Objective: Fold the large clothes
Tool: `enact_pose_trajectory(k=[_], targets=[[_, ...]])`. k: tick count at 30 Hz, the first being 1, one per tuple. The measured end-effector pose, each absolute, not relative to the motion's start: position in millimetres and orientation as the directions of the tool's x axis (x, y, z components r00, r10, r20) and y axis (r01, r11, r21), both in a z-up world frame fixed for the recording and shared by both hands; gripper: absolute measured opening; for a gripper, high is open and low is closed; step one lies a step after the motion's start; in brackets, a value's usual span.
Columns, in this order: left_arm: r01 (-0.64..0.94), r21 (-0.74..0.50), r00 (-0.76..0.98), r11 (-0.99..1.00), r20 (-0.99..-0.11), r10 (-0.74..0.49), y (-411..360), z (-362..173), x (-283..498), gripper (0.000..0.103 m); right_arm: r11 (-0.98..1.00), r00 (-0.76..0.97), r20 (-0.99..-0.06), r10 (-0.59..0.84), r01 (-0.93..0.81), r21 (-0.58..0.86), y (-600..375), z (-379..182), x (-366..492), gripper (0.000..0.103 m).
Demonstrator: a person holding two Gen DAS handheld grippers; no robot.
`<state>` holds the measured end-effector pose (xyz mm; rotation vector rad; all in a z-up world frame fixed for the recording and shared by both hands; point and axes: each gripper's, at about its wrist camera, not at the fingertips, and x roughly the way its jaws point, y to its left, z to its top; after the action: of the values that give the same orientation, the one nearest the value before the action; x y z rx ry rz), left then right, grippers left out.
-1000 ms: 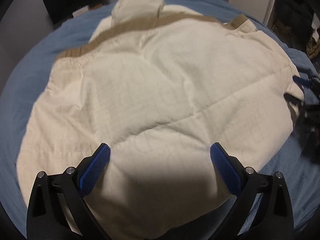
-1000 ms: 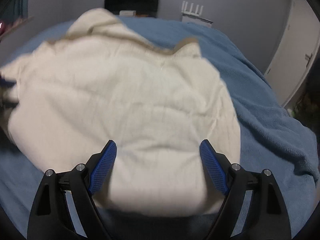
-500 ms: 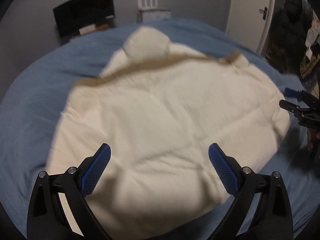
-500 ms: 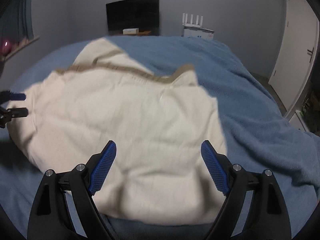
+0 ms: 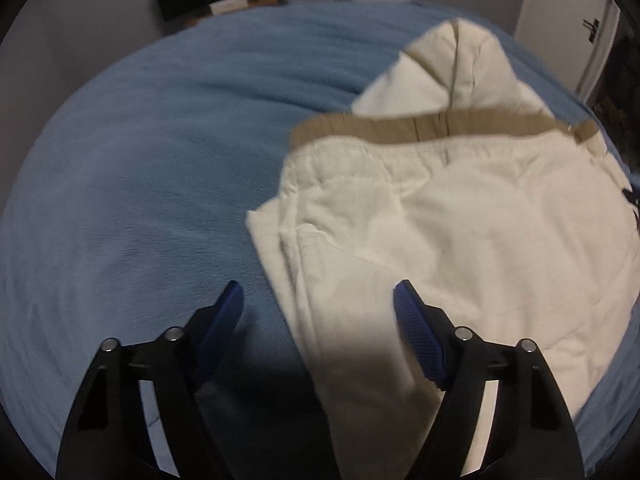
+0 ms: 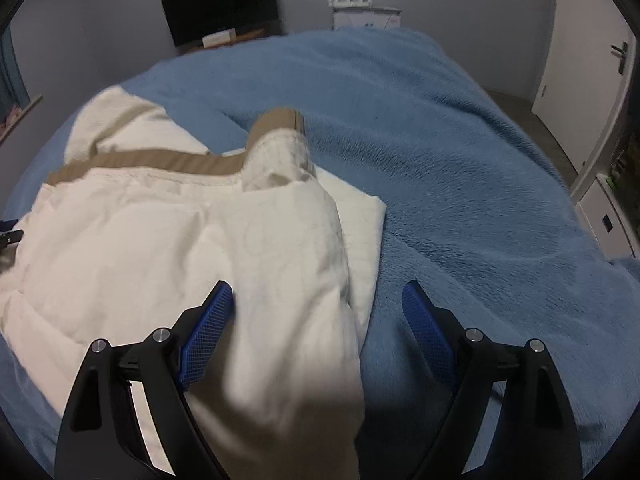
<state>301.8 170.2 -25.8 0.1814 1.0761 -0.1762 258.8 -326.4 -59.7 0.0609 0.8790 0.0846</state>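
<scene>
While its jaws have just been closing on nothing, the left gripper (image 5: 318,306) stands spread over the cream garment's (image 5: 460,232) left edge; the right gripper (image 6: 318,306), spread too, straddles its right edge on the blue blanket (image 6: 460,168).

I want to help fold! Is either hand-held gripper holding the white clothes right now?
No. Both the left hand-held gripper and the right hand-held gripper are open over the cream garment's side edges, gripping nothing.
</scene>
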Motion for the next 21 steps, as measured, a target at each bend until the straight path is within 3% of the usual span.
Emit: enact_pose_trajectory(k=[2, 9, 15, 21], targets=[[0.248, 0.037, 0.451, 0.968, -0.889, -0.082, 172.6, -36.5, 306.7, 0.074, 0.993, 0.625, -0.771, 0.121, -0.063, 0.104, -327.0, -65.0, 262.9, 0.082], [0.197, -0.253, 0.39, 0.947, -0.866, -0.313, 214.4, -53.4, 316.8, 0.072, 0.948, 0.571, -0.766, 0.295, -0.072, 0.311, -353.5, -84.8, 271.8, 0.082], [0.195, -0.333, 0.345, 0.923, -0.857, -0.382, 218.6, -67.0, 336.7, 0.071, 0.859, 0.516, -0.729, 0.45, -0.027, 0.511, -372.2, -101.3, 273.9, 0.078], [0.165, -0.395, 0.33, 0.904, -0.841, -0.428, 218.1, -73.9, 364.2, 0.071, 0.812, 0.511, -0.687, 0.516, -0.034, 0.583, -373.0, -109.4, 290.2, 0.072]])
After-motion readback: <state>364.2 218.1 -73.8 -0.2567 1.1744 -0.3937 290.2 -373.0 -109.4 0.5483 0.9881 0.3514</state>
